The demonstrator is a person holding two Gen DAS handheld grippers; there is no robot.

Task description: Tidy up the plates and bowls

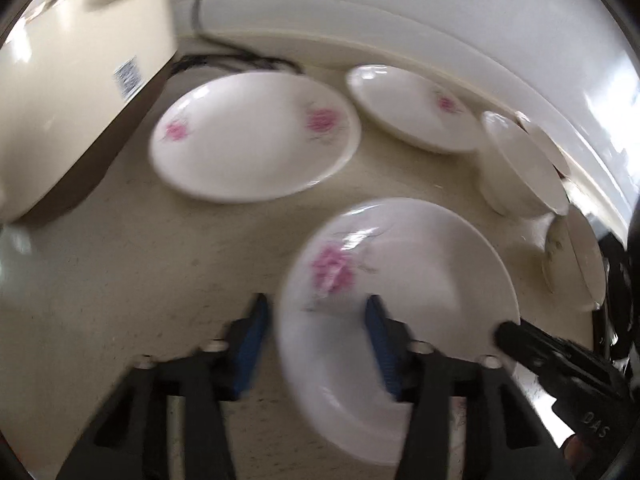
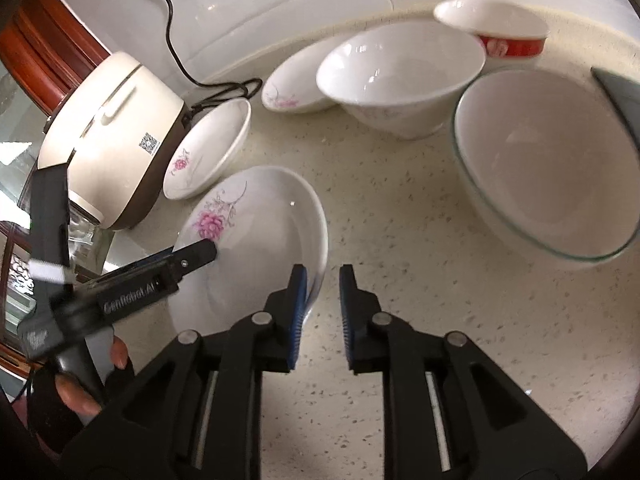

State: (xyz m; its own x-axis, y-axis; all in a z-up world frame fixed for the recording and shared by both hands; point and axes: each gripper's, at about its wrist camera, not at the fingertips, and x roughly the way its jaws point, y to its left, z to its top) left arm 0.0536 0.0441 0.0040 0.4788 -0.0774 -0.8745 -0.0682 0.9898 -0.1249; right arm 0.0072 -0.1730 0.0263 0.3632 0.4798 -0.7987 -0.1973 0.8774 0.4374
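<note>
Currently working the near plate (image 1: pixel 400 280), out on the middle of the tabletop (image 2: pixel 400 240), well clear of the back edge.

Left hand-held gripper (image 1: pixel 318 340): open, straddling the plate's left rim with one pad outside and one over the well, a sliver of gap visible at the outer pad. No squeeze on it. Probably placed that way for a rim pinch, or just after letting one go; can't tell which.

Right hand-held gripper (image 2: pixel 323 304): jaws slightly apart, bare tabletop showing through the gap, nothing pinched. Left pad right against the plate's right rim, likely steadying it or lining up for a grab from the opposite side.

Remaining dishes parked along the back edge by the wall, presumably waiting for sorting: two flowered plates (image 1: pixel 252 136) (image 1: pixel 412 108), then a white bowl (image 2: pixel 400 76), a big glass-rimmed bowl (image 2: pixel 548 160) toward the right edge, and a red-sided bowl (image 2: pixel 496 28) in the back right corner. Rice cooker (image 2: pixel 116 152) at the left edge, cable (image 2: pixel 172 32) running up the wall.

View differences:
- Left wrist only: the straddle on the rim, both back plates face-on. Heavy blur, bowls squashed edge-on at the right.
- Right wrist only: sharp bowl interiors, red bowl, the person's hand (image 2: pixel 80 392) on the left handle.

Plate flat or tipped: unclear from either.
</note>
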